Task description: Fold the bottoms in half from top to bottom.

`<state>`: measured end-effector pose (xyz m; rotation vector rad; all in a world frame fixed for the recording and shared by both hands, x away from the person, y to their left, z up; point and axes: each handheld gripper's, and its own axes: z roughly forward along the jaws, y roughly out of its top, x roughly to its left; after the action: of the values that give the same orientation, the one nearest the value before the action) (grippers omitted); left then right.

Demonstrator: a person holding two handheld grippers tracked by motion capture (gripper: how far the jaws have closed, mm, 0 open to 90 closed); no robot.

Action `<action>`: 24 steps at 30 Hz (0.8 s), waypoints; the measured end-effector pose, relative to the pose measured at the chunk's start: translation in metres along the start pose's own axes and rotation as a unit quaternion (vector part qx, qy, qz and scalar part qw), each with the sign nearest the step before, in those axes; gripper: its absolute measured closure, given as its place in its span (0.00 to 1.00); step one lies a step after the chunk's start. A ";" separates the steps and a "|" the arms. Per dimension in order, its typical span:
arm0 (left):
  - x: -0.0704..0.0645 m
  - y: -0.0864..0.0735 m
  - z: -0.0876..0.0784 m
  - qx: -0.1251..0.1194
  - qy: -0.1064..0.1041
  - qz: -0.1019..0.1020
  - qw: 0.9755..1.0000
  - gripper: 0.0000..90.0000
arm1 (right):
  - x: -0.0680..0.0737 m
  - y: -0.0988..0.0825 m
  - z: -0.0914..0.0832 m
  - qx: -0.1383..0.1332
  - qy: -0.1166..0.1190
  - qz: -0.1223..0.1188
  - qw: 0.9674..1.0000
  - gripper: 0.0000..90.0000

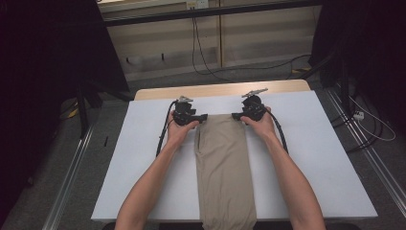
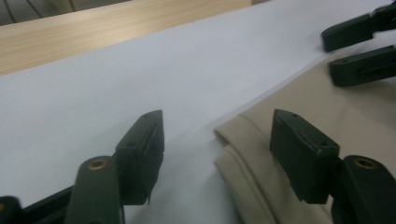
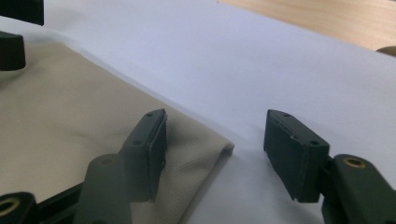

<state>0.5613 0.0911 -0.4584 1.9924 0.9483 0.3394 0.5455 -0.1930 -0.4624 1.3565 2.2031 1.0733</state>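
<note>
From above, folded beige trousers [image 1: 222, 167] lie lengthwise on the white table [image 1: 325, 158], no writing legible, bare sheet either side; the left gripper [image 1: 205, 117] and right gripper [image 1: 234, 115] flank the far end. Left gripper view: jaws apart, straddling the trousers' corner [image 2: 243, 140]; right gripper view: jaws apart astride the other corner [image 3: 205, 140], wooden edge [image 3: 327, 18] beyond.

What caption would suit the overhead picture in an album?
A person's two hand-held grippers, left gripper and right gripper, open at the far corners of folded beige trousers on a white table.

white sheet [image 1: 311, 143] — wooden table [image 1: 158, 93], floor cables [image 1: 201, 57]
</note>
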 end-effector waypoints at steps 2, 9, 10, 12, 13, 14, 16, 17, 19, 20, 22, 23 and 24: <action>0.001 -0.002 0.003 -0.007 -0.005 -0.017 1.000 0.44 | 0.001 0.000 0.000 -0.003 -0.001 0.004 1.000 0.43; -0.013 -0.003 0.009 0.029 -0.010 0.057 0.998 0.66 | 0.008 -0.003 0.001 -0.004 -0.014 -0.010 1.000 0.55; -0.015 -0.003 0.009 0.032 -0.019 0.037 0.999 0.73 | 0.009 -0.003 0.000 -0.002 -0.012 -0.008 1.000 0.60; -0.012 -0.003 0.009 0.033 -0.028 0.018 0.999 0.77 | 0.010 -0.002 -0.001 0.002 -0.001 -0.010 1.000 0.76; -0.011 -0.003 0.009 0.034 -0.032 0.013 0.999 0.78 | 0.012 -0.003 -0.002 0.003 0.011 -0.009 1.000 0.85; -0.010 -0.003 0.009 0.032 -0.034 0.005 0.999 0.79 | 0.013 -0.003 -0.001 0.002 0.017 -0.006 1.000 0.90; -0.009 -0.004 0.009 0.035 -0.053 -0.016 0.998 0.89 | 0.014 -0.004 -0.001 0.001 0.022 0.000 1.000 0.94; -0.009 -0.005 0.009 0.035 -0.054 -0.027 0.998 0.94 | 0.014 -0.003 -0.002 0.002 0.023 0.003 1.000 0.95; -0.009 -0.005 0.007 0.038 -0.060 -0.043 0.997 0.96 | 0.014 -0.003 -0.002 0.002 0.022 0.009 1.000 0.95; -0.009 -0.006 0.007 0.036 -0.058 -0.050 0.996 0.96 | 0.015 -0.003 -0.002 0.002 0.021 0.012 1.000 0.96; -0.010 -0.006 0.006 0.034 -0.053 -0.056 0.996 0.97 | 0.016 -0.002 -0.003 0.001 0.017 0.016 1.000 0.96; -0.010 -0.006 0.006 0.034 -0.050 -0.056 0.997 0.97 | 0.016 -0.002 -0.003 -0.002 0.017 0.018 1.000 0.96; -0.010 -0.005 0.006 0.034 -0.047 -0.057 0.997 0.97 | 0.016 0.000 -0.005 -0.006 0.019 0.021 1.000 0.97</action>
<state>0.5553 0.0818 -0.4647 1.9872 1.0200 0.1503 0.5343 -0.1811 -0.4579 1.3954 2.2012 1.1340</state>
